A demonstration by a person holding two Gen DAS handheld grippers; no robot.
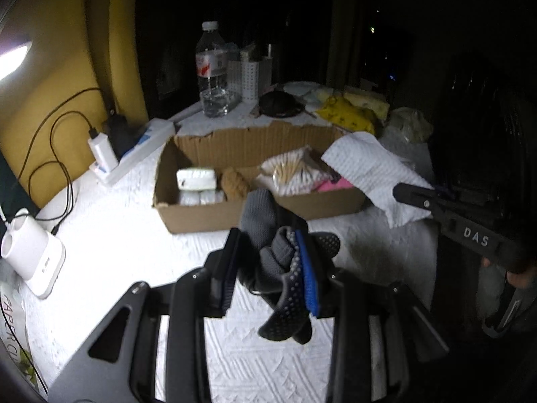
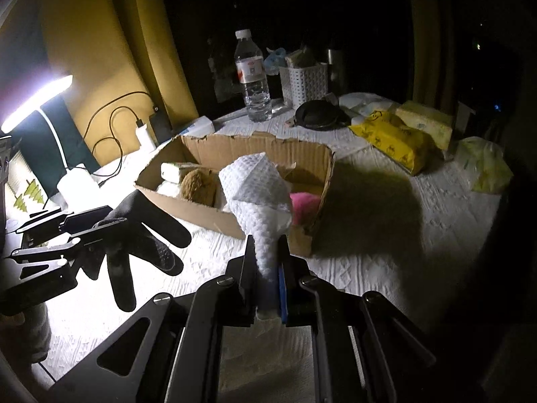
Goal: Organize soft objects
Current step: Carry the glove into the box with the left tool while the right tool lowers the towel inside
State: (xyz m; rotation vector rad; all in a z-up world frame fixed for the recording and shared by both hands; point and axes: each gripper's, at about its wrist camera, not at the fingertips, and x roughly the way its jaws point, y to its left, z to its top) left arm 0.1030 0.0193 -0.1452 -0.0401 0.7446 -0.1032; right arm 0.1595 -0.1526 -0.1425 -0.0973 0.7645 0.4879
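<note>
My left gripper (image 1: 272, 268) is shut on a dark grey dotted glove (image 1: 285, 288) and holds it above the white tablecloth, just in front of the open cardboard box (image 1: 208, 216). The glove also shows in the right wrist view (image 2: 141, 231), fingers hanging. My right gripper (image 2: 266, 268) is shut on a white paper towel (image 2: 258, 198), held up in front of the box (image 2: 188, 206); the towel also shows in the left wrist view (image 1: 372, 171). The box holds a white pack (image 1: 196, 178), a brown woolly thing (image 1: 235, 183), cotton swabs (image 1: 292, 171) and a pink item (image 2: 303, 203).
Behind the box stand a water bottle (image 2: 253, 77), a white basket (image 2: 303, 80), a black round object (image 2: 317, 114) and yellow packs (image 2: 396, 137). A power strip with chargers (image 1: 124, 154) and a white device (image 1: 33, 262) lie at the left. A lamp (image 2: 37, 100) glows left.
</note>
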